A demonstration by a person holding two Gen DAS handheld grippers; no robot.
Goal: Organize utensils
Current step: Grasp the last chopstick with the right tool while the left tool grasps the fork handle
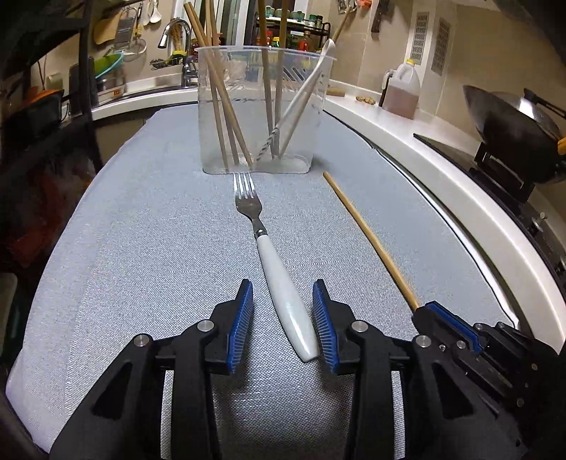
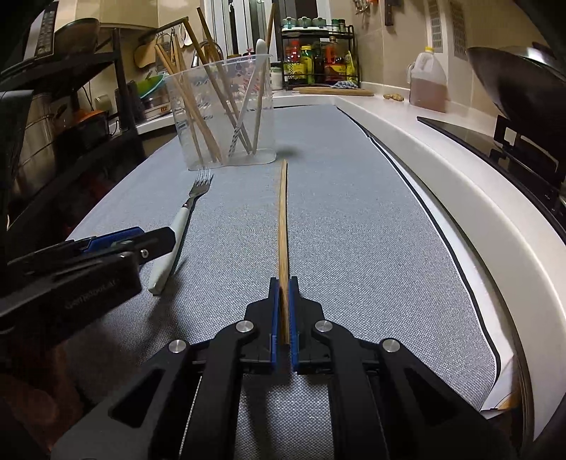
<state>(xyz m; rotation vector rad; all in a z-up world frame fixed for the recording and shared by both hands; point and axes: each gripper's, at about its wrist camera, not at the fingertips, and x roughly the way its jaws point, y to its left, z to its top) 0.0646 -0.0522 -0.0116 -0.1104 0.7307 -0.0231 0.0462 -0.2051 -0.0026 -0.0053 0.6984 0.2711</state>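
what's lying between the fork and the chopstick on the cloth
Nothing: in the left wrist view only bare grey cloth separates the fork from the chopstick. The right claw is shut on the chopstick's near end.

A wok [image 1: 509, 120] sits right, an oil jug [image 1: 401, 88] beyond — spice rack [image 2: 318, 56] and faucet [image 1: 173, 33] behind.

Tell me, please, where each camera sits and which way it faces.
Left wrist: on the left gripper, low over the mat, facing the cup; its open fingers flank the fork handle.
Right wrist: on the right gripper, facing the same way; its fingers are shut on a chopstick.
Shared: cup, fork, chopstick, mat, wok; each view shows the other gripper.
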